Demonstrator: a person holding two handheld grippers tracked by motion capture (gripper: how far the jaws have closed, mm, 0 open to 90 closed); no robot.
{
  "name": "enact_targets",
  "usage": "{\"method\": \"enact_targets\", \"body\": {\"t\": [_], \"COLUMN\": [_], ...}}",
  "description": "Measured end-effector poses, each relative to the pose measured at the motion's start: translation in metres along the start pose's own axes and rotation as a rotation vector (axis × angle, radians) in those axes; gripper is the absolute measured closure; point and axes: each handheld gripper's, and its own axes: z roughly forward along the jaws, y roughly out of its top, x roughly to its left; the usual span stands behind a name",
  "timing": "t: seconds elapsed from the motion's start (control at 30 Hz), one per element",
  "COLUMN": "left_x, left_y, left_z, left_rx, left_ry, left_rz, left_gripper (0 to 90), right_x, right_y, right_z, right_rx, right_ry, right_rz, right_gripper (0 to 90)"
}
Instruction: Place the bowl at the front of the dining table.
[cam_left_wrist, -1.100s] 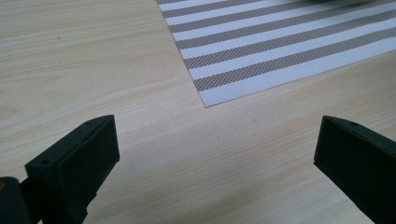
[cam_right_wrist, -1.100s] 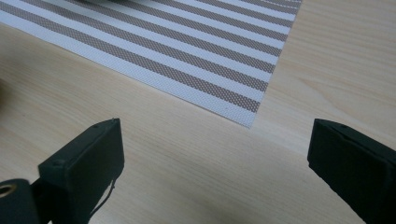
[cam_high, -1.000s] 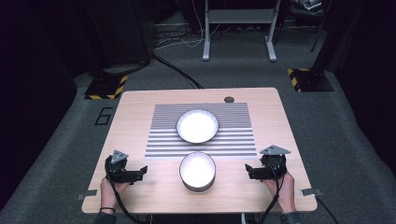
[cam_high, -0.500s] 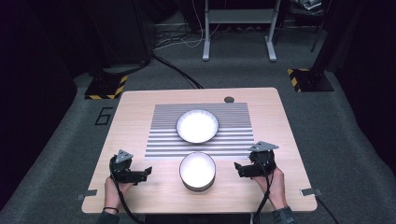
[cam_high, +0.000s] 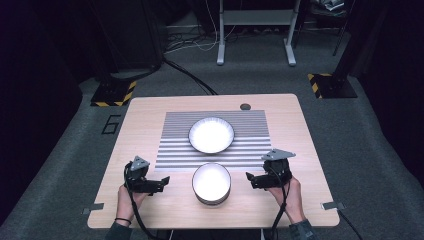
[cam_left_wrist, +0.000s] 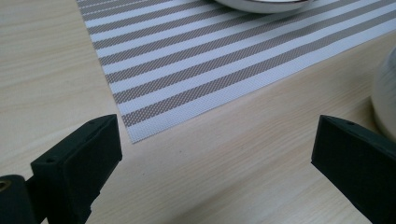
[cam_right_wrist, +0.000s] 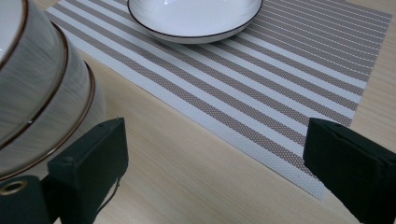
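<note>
My left gripper (cam_high: 161, 182) and right gripper (cam_high: 251, 178) both gape wide and hold nothing, low over bare table (cam_high: 150, 210) near its front edge. Between the 2 sits the stack of bowls (cam_high: 211, 183), just beside each gripper's jaws. Beyond lies the striped mat (cam_high: 175, 145), bearing 1 shallow white dish (cam_high: 211, 135).

Two black block-jawed handheld grippers, left (cam_high: 161, 181) and right (cam_high: 251, 178), grey triangular top plates, black trailing cables; possibly a dark wristband.
</note>
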Motion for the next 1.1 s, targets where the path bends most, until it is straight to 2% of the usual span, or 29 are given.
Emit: {"method": "enact_targets", "body": {"t": [0.23,0.4,0.5,0.6,0.8,0.9,0.97,1.03,1.1], "left_x": [-0.008,-0.013,-0.015,-0.017,-0.021,-0.023,-0.026,-0.029,-0.035], "left_y": [0.014,0.019,0.019,0.021,0.028,0.033,0.037,0.041,0.046], "left_z": [-0.002,-0.001,-0.001,-0.003,-0.011,-0.011,-0.011,-0.012,-0.015], "left_rx": [-0.014,-0.019,-0.02,-0.02,-0.039,-0.043,-0.032,-0.037,-0.046], "left_ry": [-0.019,-0.029,-0.016,-0.02,-0.038,-0.05,-0.045,-0.058,-0.072], "left_rz": [0.018,0.032,0.047,0.045,0.066,0.063,0.067,0.06,0.071], "left_gripper": [1.7,1.7,1.7,1.7,1.6,1.6,2.1,2.2,2.6], "right_x": [0.006,0.012,0.016,0.019,0.024,0.025,0.026,0.028,0.031], "right_y": [0.01,0.017,0.021,0.024,0.032,0.036,0.039,0.041,0.044], "right_z": [-0.002,-0.002,-0.003,-0.005,-0.01,-0.011,-0.012,-0.014,-0.016], "right_rx": [-0.011,-0.025,-0.036,-0.05,-0.055,-0.051,-0.056,-0.065,-0.068], "right_ry": [0.015,0.029,0.03,0.035,0.043,0.047,0.05,0.047,0.055], "right_rz": [-0.015,-0.029,-0.041,-0.049,-0.066,-0.075,-0.08,-0.081,-0.088], "right_gripper": [7.1,7.3,7.9,8.3,8.3,8.4,9.4,9.7,9.7]}}
